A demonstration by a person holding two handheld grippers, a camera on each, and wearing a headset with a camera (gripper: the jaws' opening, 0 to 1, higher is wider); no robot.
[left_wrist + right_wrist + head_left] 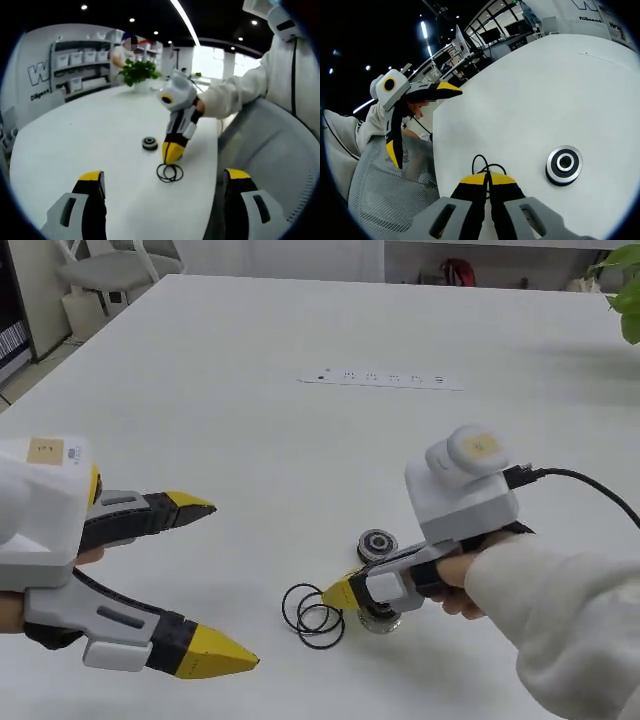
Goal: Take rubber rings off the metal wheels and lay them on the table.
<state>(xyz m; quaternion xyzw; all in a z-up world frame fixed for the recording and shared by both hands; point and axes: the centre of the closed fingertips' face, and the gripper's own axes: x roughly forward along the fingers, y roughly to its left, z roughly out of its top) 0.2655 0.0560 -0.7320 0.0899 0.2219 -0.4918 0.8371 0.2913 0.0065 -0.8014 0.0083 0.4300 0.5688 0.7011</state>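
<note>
Plainly the right claw (489, 176) was closed, tips touching the rubber rings (312, 615), a wheel (564, 164) just beside. Meanwhile the left claw (230, 584) gaped wide, empty

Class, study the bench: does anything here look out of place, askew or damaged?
Nothing stands out. The rubber rings lie flat in a small overlapping cluster on the table, by the shut fingers of the right gripper, and a metal wheel lies flat nearby.
</note>
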